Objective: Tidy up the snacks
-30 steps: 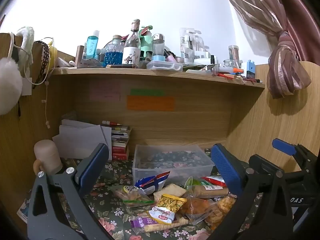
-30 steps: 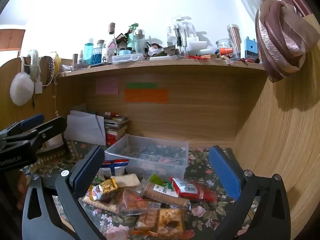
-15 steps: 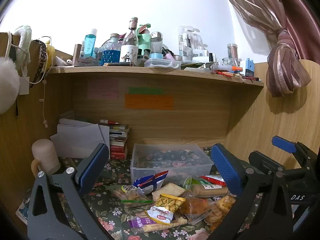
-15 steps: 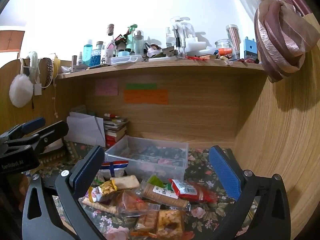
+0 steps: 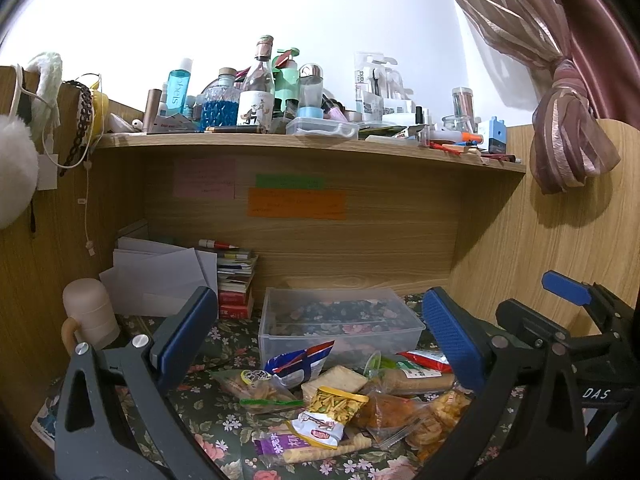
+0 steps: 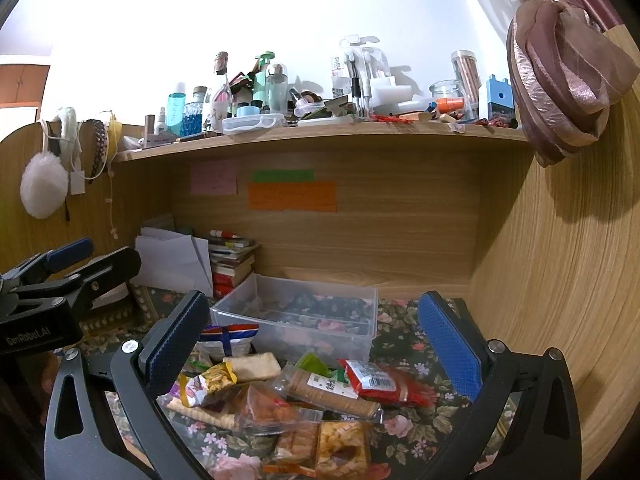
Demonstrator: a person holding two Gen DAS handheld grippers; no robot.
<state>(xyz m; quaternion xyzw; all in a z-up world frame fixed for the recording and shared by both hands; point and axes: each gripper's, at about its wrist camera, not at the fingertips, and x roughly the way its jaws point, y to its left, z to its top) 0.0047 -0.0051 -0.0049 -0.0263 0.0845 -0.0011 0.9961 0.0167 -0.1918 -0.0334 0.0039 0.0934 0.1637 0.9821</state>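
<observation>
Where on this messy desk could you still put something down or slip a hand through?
The clear plastic bin looks empty. Bare floral cloth shows between the bin and the right wooden wall. In front of the bin, the snack pile is packed tight, and the top shelf is crammed with bottles.

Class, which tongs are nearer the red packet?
Right. The right tongs hang open with the red packet between their fingers; the left tongs hang open farther left, over the yellow packet.
</observation>
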